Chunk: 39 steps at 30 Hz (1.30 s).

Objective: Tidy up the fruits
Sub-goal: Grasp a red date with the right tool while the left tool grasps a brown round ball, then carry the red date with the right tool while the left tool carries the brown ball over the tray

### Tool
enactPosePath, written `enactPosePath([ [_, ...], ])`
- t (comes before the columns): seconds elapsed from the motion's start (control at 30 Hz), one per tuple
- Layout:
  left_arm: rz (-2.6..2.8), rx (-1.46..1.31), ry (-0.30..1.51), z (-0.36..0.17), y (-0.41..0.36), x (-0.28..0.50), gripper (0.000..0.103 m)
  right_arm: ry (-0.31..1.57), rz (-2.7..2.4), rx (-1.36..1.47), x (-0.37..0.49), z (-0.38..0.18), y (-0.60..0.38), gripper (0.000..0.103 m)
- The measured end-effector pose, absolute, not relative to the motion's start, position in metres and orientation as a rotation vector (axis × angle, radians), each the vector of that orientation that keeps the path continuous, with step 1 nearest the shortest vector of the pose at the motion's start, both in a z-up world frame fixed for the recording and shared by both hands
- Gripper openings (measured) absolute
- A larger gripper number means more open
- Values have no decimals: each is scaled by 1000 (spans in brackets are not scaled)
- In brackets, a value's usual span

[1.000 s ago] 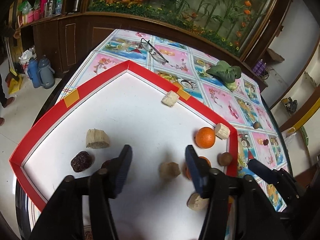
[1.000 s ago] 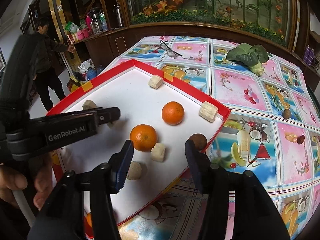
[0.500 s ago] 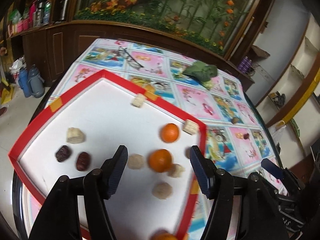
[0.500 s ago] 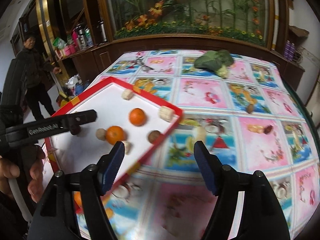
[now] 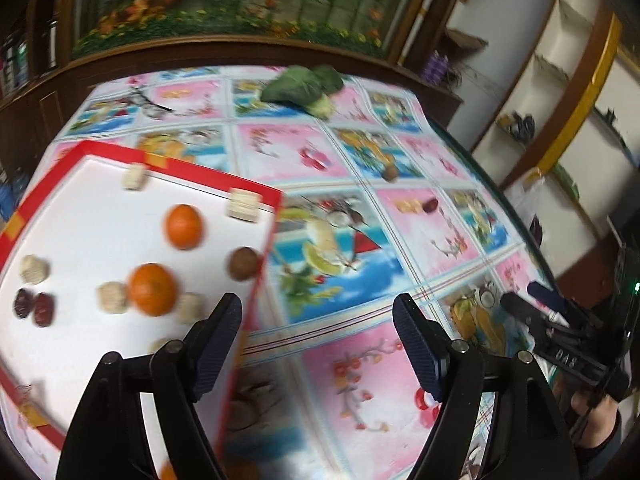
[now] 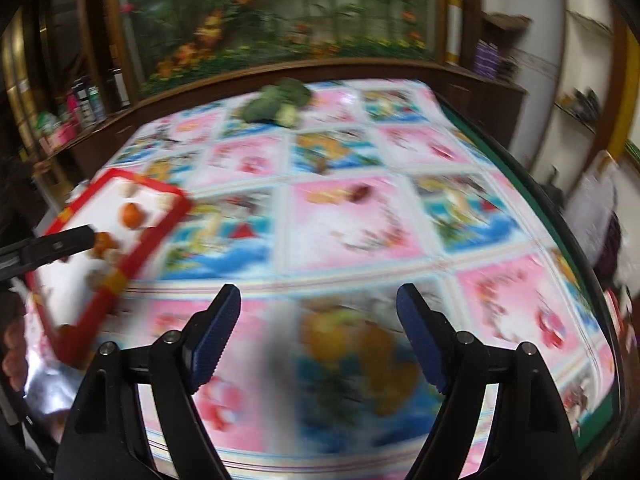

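Note:
A red-rimmed white tray point(image 5: 208, 172) lies at the left of the table. It holds two oranges point(image 5: 183, 226) point(image 5: 153, 289), a brown round fruit point(image 5: 243, 263), two dark red dates point(image 5: 34, 307) and several pale chunks point(image 5: 243, 204). My left gripper point(image 5: 318, 312) hangs over the tray's right rim, its jaws opening with nothing between them. My right gripper point(image 6: 318, 308) is over the patterned cloth right of the tray point(image 6: 104, 300), its jaws also opening and empty. It shows in the left wrist view as the right gripper point(image 5: 524, 296). A date point(image 5: 430, 205) and a small brown fruit point(image 5: 390, 174) lie on the cloth.
A green leafy vegetable point(image 5: 304, 86) lies at the far side of the table, and glasses point(image 5: 148, 102) at the far left. A wooden cabinet with a flower picture runs behind the table. White shelves point(image 5: 560, 92) stand to the right. The right wrist view is badly blurred.
Both grippers have swung to the right, off the tray and toward the patterned cloth. Both pairs of jaws stand wider apart than before. The fruit on the tray has not moved.

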<state>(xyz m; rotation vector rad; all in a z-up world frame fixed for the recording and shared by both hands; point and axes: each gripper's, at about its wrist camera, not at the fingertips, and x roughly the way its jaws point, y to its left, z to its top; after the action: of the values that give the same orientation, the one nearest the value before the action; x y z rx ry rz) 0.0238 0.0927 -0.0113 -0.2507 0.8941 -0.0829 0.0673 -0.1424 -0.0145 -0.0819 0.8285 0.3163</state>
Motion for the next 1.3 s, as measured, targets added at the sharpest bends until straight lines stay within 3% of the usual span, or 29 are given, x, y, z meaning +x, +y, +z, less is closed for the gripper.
enactPosePath([
  [0.33,-42,-201,946,-27,55,79,78,870,315,-33,145,-39,-137,77],
  [0.4,-38,-206,938,-26,53,87,78,885,303,-28,170,-43,-127,68],
  [0.57,3,-207,921,-26,52,110,78,921,269,-50,213,-56,-109,60],
  [0.63,14,-194,914,-26,46,120,78,926,248,-91,222,-62,-103,51],
  [0.7,11,-167,908,-27,34,133,78,917,245,-127,223,-62,-102,21],
  [0.97,14,-75,878,-44,-19,194,77,894,209,18,214,-61,-171,21],
  [1.0,24,-61,871,-47,-24,201,73,886,207,39,213,-60,-177,21],
  [1.07,49,-25,883,-53,-30,213,52,871,213,68,214,-57,-184,21],
  [1.1,59,-8,887,-56,-31,216,40,863,222,83,214,-56,-186,21],
  [1.13,62,9,865,-56,-33,217,21,857,228,92,214,-55,-187,21],
  [1.3,32,-29,867,-56,-27,206,20,856,252,105,216,-57,-189,21],
])
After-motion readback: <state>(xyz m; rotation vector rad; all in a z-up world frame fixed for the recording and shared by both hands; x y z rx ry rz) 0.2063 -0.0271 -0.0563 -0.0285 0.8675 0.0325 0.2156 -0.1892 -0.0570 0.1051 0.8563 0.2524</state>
